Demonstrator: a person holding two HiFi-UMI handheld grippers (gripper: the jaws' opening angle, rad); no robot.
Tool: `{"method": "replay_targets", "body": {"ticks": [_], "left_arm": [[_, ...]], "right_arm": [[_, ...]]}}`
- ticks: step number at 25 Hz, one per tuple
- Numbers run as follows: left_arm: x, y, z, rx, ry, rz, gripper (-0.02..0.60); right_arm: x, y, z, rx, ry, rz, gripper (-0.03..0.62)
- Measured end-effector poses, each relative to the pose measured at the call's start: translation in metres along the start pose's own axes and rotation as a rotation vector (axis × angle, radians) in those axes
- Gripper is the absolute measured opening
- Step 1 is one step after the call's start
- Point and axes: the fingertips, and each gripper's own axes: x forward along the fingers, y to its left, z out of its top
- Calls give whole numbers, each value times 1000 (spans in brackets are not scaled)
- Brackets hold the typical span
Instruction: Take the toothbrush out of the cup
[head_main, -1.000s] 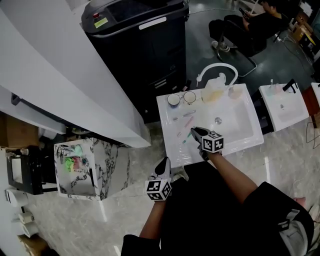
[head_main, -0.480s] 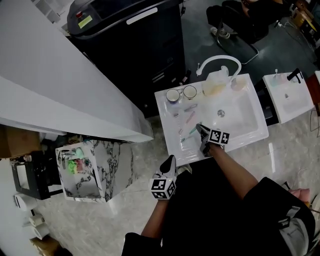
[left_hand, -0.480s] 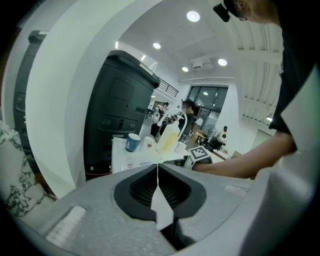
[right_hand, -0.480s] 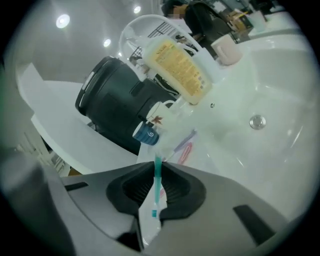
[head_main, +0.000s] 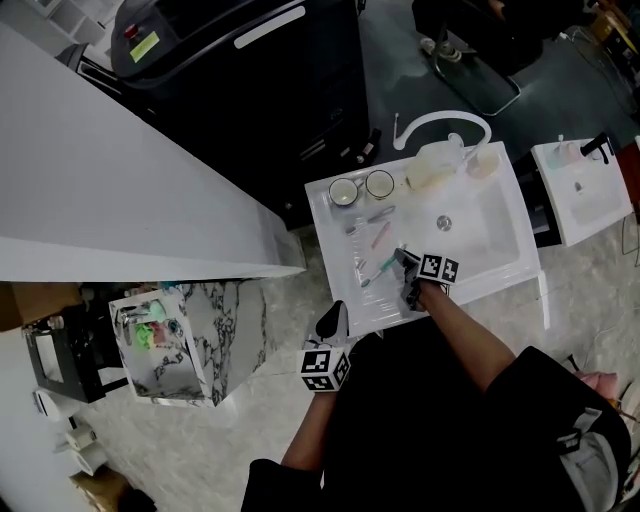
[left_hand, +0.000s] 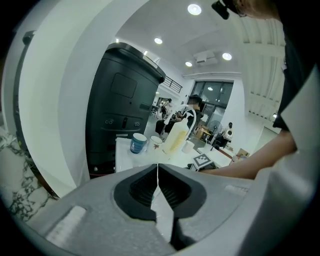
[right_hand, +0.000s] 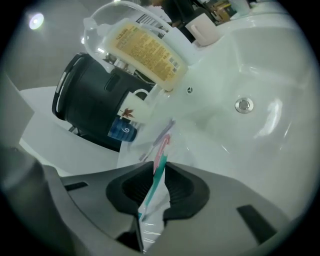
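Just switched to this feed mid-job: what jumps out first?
The teal toothbrush pinched in the right tongs, which have just eased slightly open, low over the white sink's ledge. Two cups stand at the ledge's back, and the left tongs hang shut and empty off the sink's front edge.

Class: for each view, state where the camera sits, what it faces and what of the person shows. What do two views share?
Head view: on the head, down at the sink; both forearms, left gripper, right gripper.
Left gripper view: past its shut jaws toward the blue cup; right forearm.
Right gripper view: past jaws gripping the teal toothbrush, into the sink.
Shared: blue cup, both gripper views.
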Motion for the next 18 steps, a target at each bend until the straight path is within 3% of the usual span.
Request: {"method": "replay_targets", "body": {"ticks": [5,18], "left_arm": [[13,3,-2,-38,21,14,21],[-2,5,-8,-47,13,58,21]], "right_arm": [[10,-16,-6,86,50,-11,60],[11,-22,-15,79,60,-115,110]]}}
